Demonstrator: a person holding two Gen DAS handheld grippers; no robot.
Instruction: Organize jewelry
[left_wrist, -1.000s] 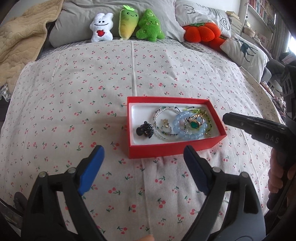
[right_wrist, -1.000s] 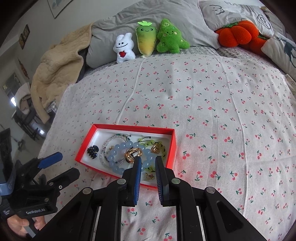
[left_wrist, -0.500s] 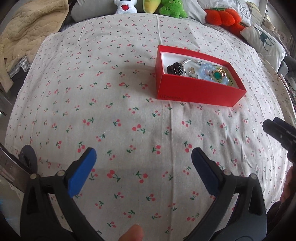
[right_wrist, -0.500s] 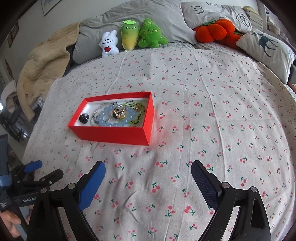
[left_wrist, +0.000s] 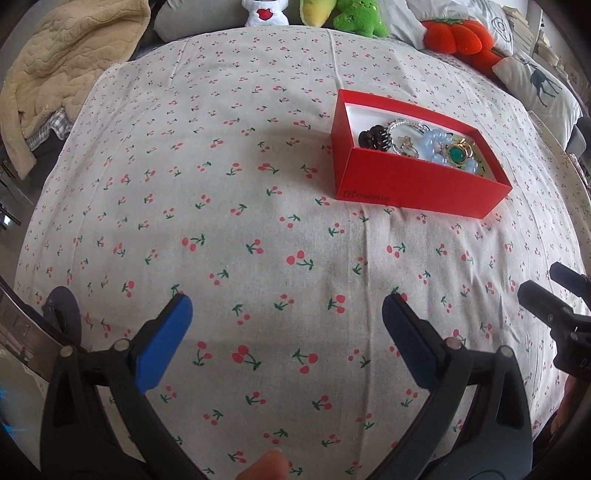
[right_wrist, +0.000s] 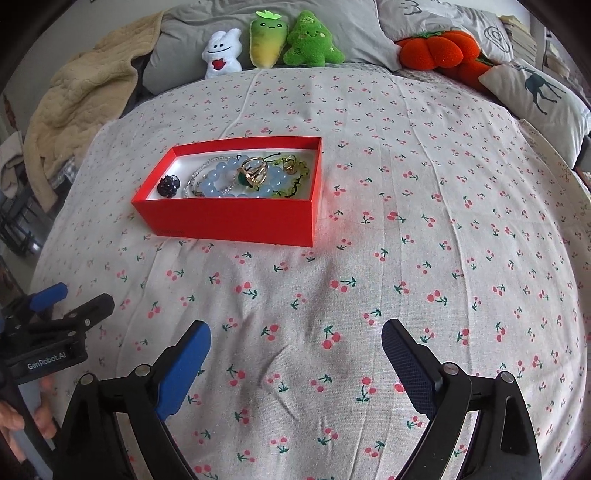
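A red box (left_wrist: 413, 188) (right_wrist: 229, 218) sits on the cherry-print bedspread. In it lie a blue bead bracelet (right_wrist: 218, 182), a gold ring with a green stone (right_wrist: 253, 173) (left_wrist: 458, 154), a dark hair clip (left_wrist: 375, 137) (right_wrist: 168, 185), a silver chain and a green bracelet. My left gripper (left_wrist: 286, 339) is open and empty, low over the bedspread, well in front of the box. My right gripper (right_wrist: 295, 354) is open and empty, also in front of the box. Each gripper shows at the edge of the other's view.
Plush toys (right_wrist: 273, 42) and grey pillows line the head of the bed. An orange pumpkin cushion (right_wrist: 436, 50) and a deer pillow (right_wrist: 539, 92) lie at the right. A beige blanket (right_wrist: 81, 99) hangs off the left edge.
Both grippers have pulled back from the box toward the near edge of the bed. The right gripper, shut over the box a second ago, has opened wide. The box's contents look unchanged.
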